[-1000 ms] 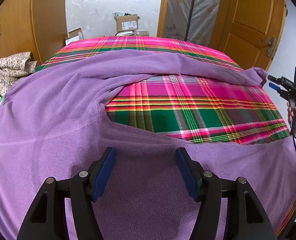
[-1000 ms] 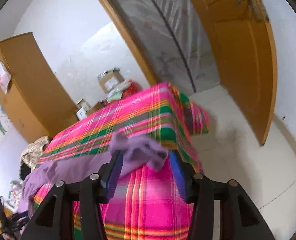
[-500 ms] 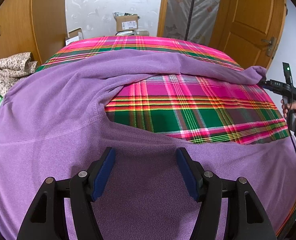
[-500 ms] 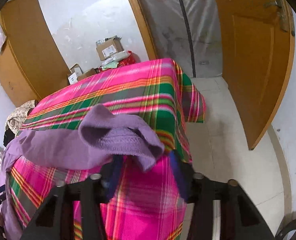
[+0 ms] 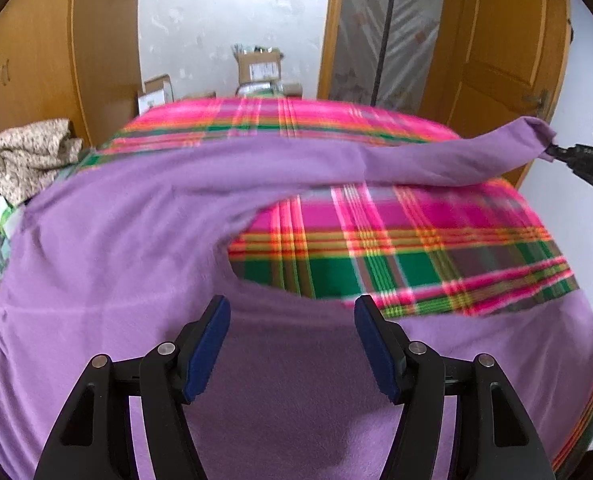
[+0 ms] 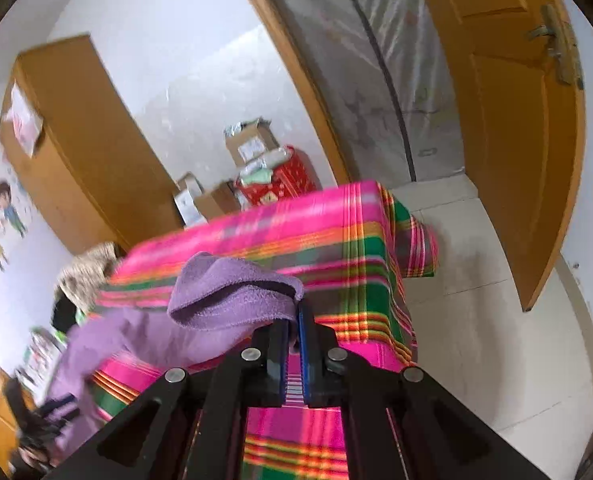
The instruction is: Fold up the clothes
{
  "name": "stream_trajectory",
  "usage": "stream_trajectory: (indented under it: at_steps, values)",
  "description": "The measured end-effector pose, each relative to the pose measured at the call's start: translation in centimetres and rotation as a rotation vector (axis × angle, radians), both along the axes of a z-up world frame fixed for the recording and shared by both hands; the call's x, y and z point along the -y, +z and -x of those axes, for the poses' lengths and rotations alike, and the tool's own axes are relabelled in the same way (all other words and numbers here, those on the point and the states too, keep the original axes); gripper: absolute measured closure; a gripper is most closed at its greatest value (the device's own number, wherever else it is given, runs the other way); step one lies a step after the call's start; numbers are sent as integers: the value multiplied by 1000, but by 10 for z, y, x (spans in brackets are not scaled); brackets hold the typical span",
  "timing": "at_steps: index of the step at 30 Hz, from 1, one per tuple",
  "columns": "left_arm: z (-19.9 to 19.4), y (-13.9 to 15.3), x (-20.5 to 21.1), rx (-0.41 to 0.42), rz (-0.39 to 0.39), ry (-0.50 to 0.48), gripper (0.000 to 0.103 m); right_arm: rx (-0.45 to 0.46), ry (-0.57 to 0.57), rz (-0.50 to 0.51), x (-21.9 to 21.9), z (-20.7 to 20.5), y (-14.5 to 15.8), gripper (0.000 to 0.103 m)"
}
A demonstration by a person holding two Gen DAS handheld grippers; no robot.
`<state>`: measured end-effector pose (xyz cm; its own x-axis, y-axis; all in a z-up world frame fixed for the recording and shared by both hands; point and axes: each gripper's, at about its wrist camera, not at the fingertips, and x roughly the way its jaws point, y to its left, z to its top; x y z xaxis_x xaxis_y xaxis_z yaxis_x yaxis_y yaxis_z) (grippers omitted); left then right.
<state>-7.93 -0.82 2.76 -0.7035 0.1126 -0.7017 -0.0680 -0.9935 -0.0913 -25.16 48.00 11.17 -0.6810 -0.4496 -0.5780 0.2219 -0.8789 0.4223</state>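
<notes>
Jaws of the right gripper (image 6: 294, 320), just closed, are seen clamped on the cuff of a purple sweater's sleeve (image 5: 436, 160), which is held raised off the plaid-covered tabletop (image 5: 416, 240). Jaws of the left gripper (image 5: 290, 340) are held wide apart with nothing gripped, poised over the purple sweater (image 5: 116, 272), whose body is spread across the near side of the tabletop. A crumpled patterned garment (image 5: 24, 156) is seen beyond the tabletop's left edge, and cardboard boxes (image 5: 256, 66) are stacked behind its far side.
</notes>
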Motion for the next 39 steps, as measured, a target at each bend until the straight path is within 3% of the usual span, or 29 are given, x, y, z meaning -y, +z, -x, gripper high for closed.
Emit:
stream_trajectory:
  at_steps: [2, 5, 10, 12, 15, 17, 19, 20, 26, 39]
  values:
    - [-1, 6, 1, -18, 1, 3, 36, -8, 1, 29, -3, -10, 23, 99]
    - [0, 12, 0, -38, -3, 4, 36, -14, 0, 17, -8, -17, 34, 99]
    - [4, 14, -2, -45, -11, -10, 36, 235, -73, -3, -34, 14, -27, 98]
    - [5, 14, -2, -46, -9, -12, 36, 288, -127, -31, -39, 18, -51, 98]
    - [6, 13, 0, -43, -10, -6, 36, 249, -140, -39, -35, 16, -60, 97]
    - [7, 12, 2, -38, -9, 0, 36, 235, -160, -63, -34, 17, -62, 89]
    - [7, 11, 2, -37, -11, 4, 36, 215, -172, -80, -31, 17, -61, 69]
    - [7, 10, 2, -37, -13, 4, 36, 201, -162, -81, -30, 18, -60, 65]
    - [7, 4, 0, -20, -15, -1, 36, 204, -49, -106, -15, 25, -74, 60]
    - [12, -2, -4, 5, -7, -2, 36, 324, -48, 84, -33, 69, -130, 58]
